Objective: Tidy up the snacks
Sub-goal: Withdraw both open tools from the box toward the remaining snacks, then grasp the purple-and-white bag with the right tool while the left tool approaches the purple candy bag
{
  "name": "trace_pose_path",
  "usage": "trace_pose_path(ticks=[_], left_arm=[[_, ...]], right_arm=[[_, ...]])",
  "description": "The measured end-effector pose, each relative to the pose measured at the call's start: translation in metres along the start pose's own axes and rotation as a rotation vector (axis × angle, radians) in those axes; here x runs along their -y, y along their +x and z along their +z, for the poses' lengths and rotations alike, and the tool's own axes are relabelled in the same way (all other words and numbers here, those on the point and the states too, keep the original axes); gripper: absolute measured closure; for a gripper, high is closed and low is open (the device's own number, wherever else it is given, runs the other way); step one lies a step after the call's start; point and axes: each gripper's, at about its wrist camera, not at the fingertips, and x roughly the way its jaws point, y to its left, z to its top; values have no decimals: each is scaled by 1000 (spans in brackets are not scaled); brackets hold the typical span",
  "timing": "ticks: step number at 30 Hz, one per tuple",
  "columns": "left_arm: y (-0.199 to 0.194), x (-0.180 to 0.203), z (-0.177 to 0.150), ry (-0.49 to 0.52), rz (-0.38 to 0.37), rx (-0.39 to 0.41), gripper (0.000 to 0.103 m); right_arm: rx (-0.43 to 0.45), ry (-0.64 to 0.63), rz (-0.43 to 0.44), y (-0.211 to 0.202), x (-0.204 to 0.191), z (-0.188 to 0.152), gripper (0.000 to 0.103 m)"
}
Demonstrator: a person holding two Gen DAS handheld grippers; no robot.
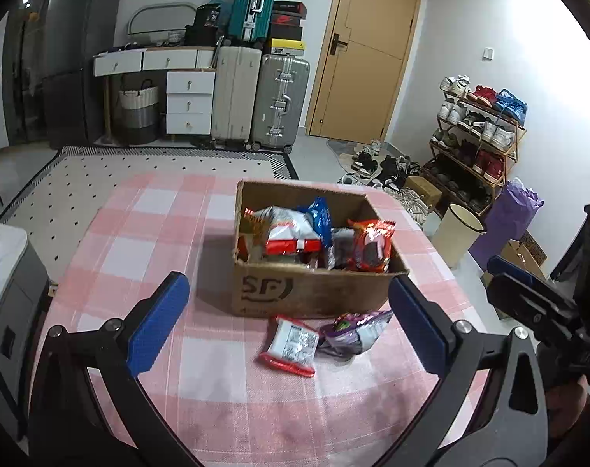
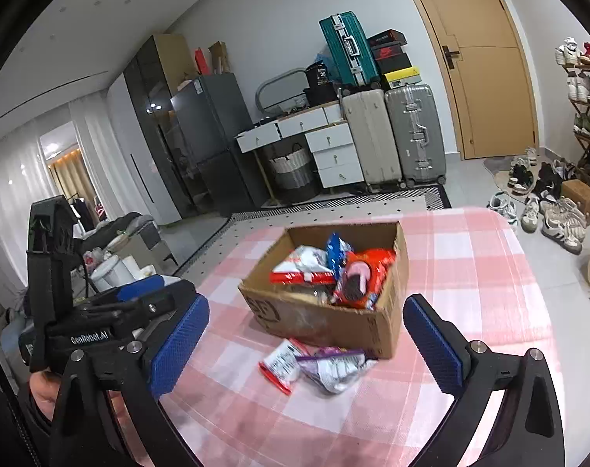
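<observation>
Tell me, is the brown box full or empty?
Partly full. The open-topped box holds several snack bags, like the red one, but two packets, red-and-white and purple, lie outside on the tablecloth.

We see a pink-and-white checked cloth (image 1: 170,210), a brown box (image 1: 314,292), a red-and-white packet (image 1: 291,344) beside a purple one (image 1: 353,329), and blue pads (image 1: 158,323).

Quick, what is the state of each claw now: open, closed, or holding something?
Left claw: open, holding nothing, above the table in front of the cardboard box.
Right claw: open, holding nothing.
</observation>
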Motion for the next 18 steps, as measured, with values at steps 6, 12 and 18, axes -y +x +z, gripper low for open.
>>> trace_pose_path(ticks=[6,12,18], left_arm=[[8,-10,-18,-31,11,-12,1],[13,-17,-38,-39,23,-16,1],[23,-23,-55,-45,19,-44,1]], right_arm=[[-50,31,0,14,8,-28,1],[-105,89,1,34,21,-56,1],[-165,120,7,60,33,-75,1]])
